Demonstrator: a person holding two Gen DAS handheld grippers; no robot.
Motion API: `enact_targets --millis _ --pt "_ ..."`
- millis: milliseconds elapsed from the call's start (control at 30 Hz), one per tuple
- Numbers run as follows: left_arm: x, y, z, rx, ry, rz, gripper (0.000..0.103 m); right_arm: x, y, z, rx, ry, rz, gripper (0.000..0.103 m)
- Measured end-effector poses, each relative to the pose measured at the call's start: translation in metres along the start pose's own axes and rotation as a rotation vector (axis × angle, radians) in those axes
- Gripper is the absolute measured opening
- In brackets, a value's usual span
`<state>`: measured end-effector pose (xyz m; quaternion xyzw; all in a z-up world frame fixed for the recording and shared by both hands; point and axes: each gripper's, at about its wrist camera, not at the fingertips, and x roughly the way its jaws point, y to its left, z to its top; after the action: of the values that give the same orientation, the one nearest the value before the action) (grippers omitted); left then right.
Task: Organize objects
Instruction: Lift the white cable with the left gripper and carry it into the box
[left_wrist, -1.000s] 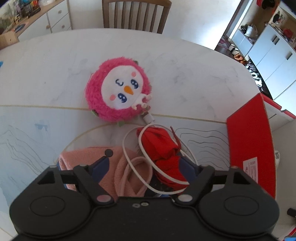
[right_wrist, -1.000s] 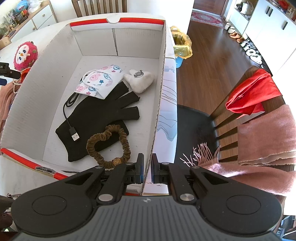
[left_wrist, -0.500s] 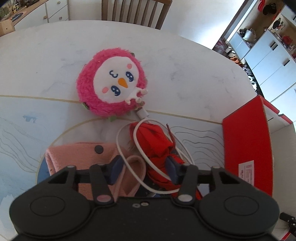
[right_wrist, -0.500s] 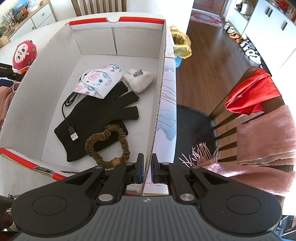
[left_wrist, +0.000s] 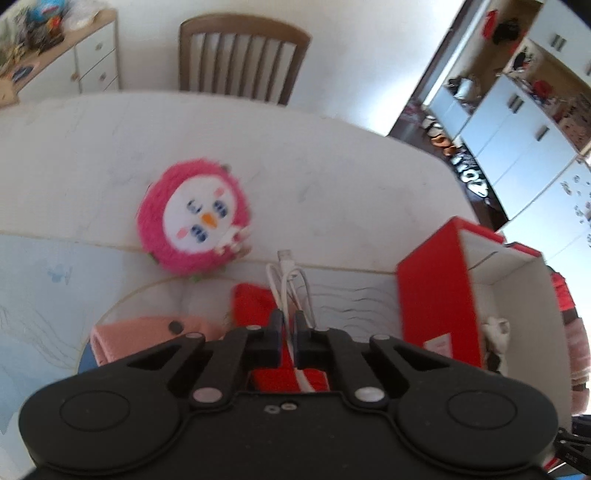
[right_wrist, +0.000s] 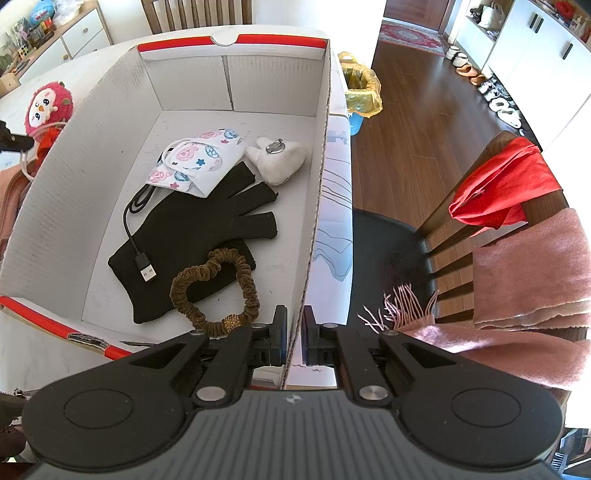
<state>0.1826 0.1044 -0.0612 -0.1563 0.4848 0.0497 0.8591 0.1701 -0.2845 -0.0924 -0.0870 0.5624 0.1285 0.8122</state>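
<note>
White cable (left_wrist: 286, 284) is pinched in the closed left gripper (left_wrist: 289, 319), its bunched loops running straight ahead, plug end pointing forward. Right gripper (right_wrist: 293, 321) clamps the box wall (right_wrist: 312, 221).

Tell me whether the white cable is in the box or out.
Out. The white cable is pinched in the left gripper above the table, beside the box.

No text can be read in either view. A white label (left_wrist: 437, 341) is seen on the red outer wall of the box (left_wrist: 432, 295), but its print is too blurred to make out. No brand, number or sign is legible elsewhere
</note>
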Motion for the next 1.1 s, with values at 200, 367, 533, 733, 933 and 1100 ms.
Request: enact_targets --millis 200,367,533,733,933,1100 --pt "-0.018 -0.026 0.006 0.055 -0.035 -0.056 0.000 0.000 0.000 0.001 0.001 -0.002 0.001 0.007" --pt "-0.036 -0.048 0.010 0.104 -0.076 -0.090 0.000 0.000 -0.001 0.001 0.001 -0.002 0.000 0.007" --pt "-0.055 -0.066 0.015 0.138 -0.128 -0.121 0.000 0.000 0.000 0.002 0.003 -0.003 0.002 0.007" --pt "-0.082 -0.086 0.029 0.176 -0.210 -0.172 0.000 0.000 0.000 0.002 0.003 -0.003 0.001 0.007" --pt "-0.100 -0.115 0.038 0.237 -0.239 -0.239 0.000 0.001 0.000 0.002 0.002 -0.003 0.002 0.007" --pt "-0.094 -0.144 0.034 0.295 -0.211 -0.288 0.000 0.001 0.000 0.002 0.003 -0.004 0.002 0.007"
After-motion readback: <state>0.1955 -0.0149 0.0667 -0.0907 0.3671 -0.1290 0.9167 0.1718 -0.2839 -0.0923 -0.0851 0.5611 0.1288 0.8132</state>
